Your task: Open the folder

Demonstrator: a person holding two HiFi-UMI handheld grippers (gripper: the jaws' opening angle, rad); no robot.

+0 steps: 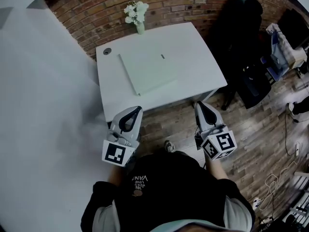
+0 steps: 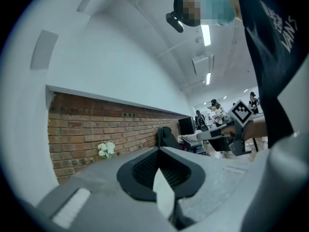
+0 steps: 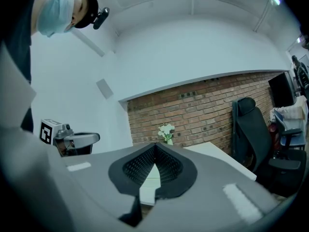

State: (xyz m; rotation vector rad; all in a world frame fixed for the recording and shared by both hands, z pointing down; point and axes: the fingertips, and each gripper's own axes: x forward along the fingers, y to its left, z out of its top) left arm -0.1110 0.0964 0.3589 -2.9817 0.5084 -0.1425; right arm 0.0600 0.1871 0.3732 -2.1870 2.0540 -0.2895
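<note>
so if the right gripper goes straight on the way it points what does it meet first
Probably the white table: its near edge lies right ahead of the right gripper. If it clears that, it runs over the top toward the flower vase; height is unclear.

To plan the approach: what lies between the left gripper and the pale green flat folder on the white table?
Nothing: only bare white table, as the head view shows.

folder (image 1: 148, 70) pale grn; table (image 1: 205, 62) wht; wall (image 1: 91, 13) red brick; flowers (image 1: 135, 11) wht; floor (image 1: 260, 124) brn wood planks
</note>
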